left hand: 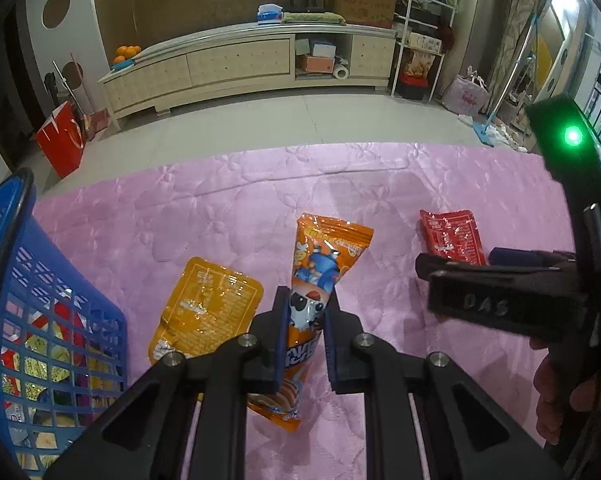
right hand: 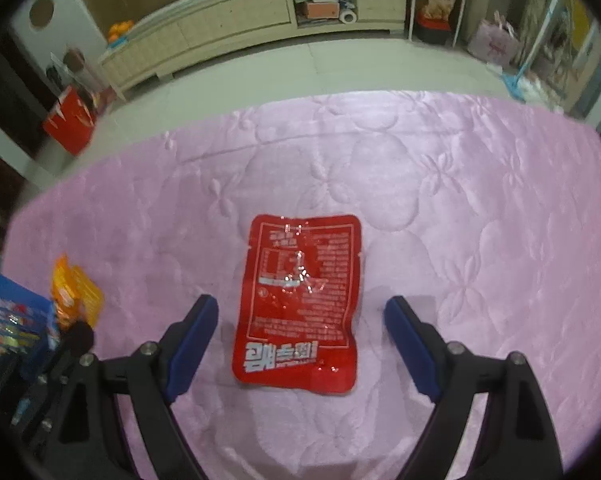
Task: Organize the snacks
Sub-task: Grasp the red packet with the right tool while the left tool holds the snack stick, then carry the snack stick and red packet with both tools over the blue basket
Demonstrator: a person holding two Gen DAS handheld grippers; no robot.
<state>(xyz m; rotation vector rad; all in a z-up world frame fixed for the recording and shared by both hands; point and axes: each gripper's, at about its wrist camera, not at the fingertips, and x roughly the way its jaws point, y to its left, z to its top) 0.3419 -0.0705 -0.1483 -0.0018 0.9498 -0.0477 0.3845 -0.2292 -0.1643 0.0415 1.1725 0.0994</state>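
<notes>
While the blue basket [left hand: 40, 320] stands at the far left of the table [left hand: 220, 208], which is covered in a quilted pink cloth, its mesh wall shows several packets already inside, in red, gold and yellow wrappers. Just to its right a flat orange pouch [left hand: 206, 312] lies on the cloth with its printed back up, close to the basket but not touching it. Next comes the left claw [left hand: 305, 332], whose blue pads are drawn in narrow and clamp a long orange cartoon packet [left hand: 320, 276] around its lower middle; the packet points away from the camera, its top end fanned out and its bottom seam sticking out under the claw. Whether that packet is lifted off the cloth or rests on it I cannot tell. Further right a red sachet [right hand: 298, 308] lies flat on the cloth, well apart from the orange packets, its white lettering at the near end. The right claw [right hand: 300, 328] hangs over it with its jaws spread wide, one blue pad on either side of the sachet, neither touching it. At the far right, in the left wrist view, a hand [left hand: 560, 396] grips the handle of that claw.
</notes>
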